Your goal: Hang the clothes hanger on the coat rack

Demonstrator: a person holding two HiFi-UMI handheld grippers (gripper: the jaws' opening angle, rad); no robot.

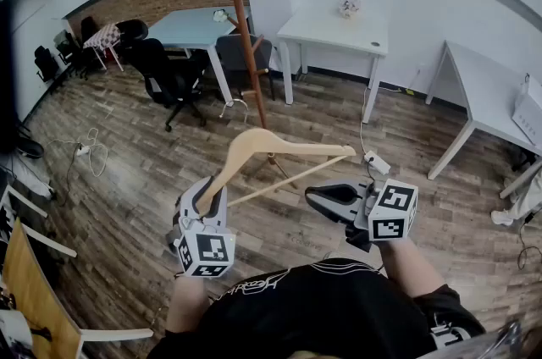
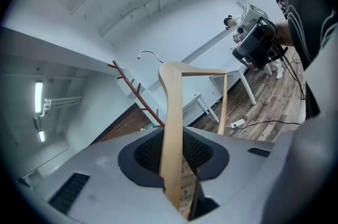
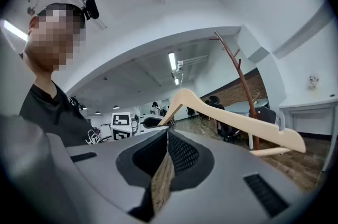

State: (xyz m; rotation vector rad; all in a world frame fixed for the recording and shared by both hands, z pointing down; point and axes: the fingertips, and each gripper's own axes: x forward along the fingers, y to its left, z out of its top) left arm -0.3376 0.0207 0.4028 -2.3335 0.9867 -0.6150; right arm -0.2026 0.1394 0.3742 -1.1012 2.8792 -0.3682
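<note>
Before the coat rack (image 1: 246, 19), the left hand-held gripper (image 1: 210, 196) clamps the clothes hanger's (image 1: 279, 144) end.

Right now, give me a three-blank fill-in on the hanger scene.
1. The left gripper is shut on the hanger, which is made of ___.
2. The right gripper holds ___.
3. The coat rack has ___ hangers on its pegs so far.
Missing words: wood; nothing; no.

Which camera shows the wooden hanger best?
Head view: the hanger shows both shoulders and the bar. The left gripper view sees it foreshortened, from the clamped end; the right gripper view hides one end behind its jaws.
</note>
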